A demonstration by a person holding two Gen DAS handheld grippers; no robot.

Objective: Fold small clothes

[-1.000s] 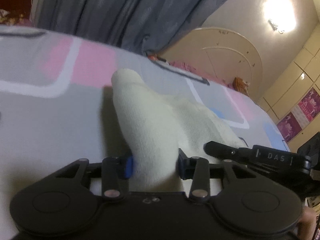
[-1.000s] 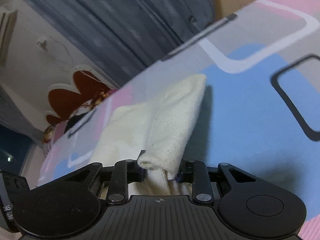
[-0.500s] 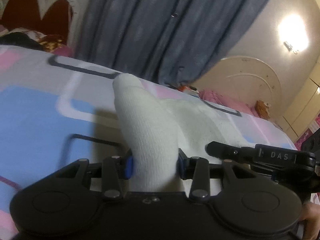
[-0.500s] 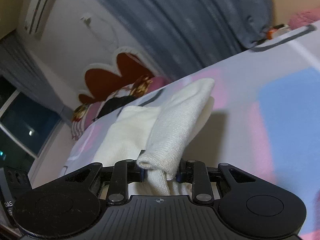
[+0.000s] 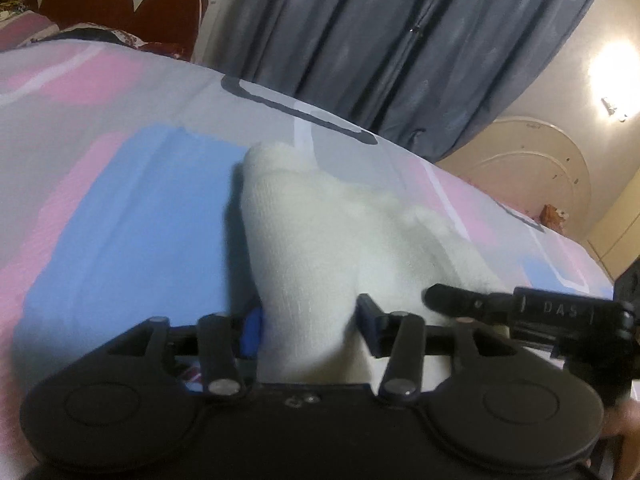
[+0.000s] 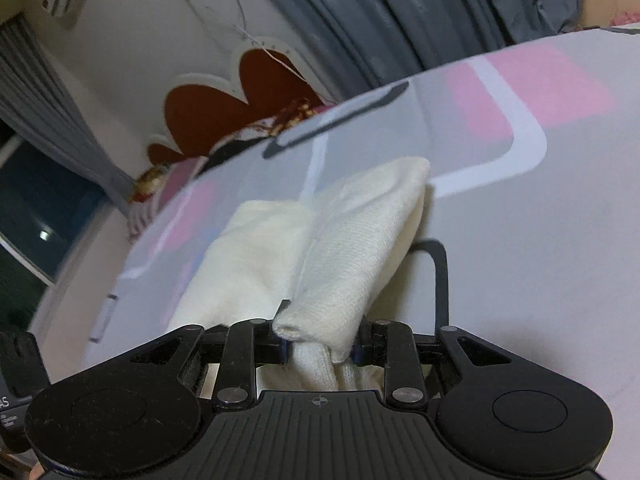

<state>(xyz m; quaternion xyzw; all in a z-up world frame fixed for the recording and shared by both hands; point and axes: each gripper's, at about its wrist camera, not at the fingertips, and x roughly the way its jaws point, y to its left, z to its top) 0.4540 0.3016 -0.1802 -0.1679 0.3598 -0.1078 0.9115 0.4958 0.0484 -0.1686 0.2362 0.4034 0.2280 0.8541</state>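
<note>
The left gripper (image 5: pixel 308 330) points forward and downward, its black linkage arms spread and its jaws opening, blue pads (image 5: pixel 253 330) standing either side of a cream garment (image 5: pixel 316 248) that still passes between them. The right gripper (image 6: pixel 320 346) angles down likewise, jaws drawn narrow and pinching a bunched fold of the same cloth, which bulges over its fingers. In the left wrist view the right gripper's dark finger reaches in from the right edge, close beside the left one. A bit of a hand (image 5: pixel 624 432) shows at the lower right corner, blurred.
</note>
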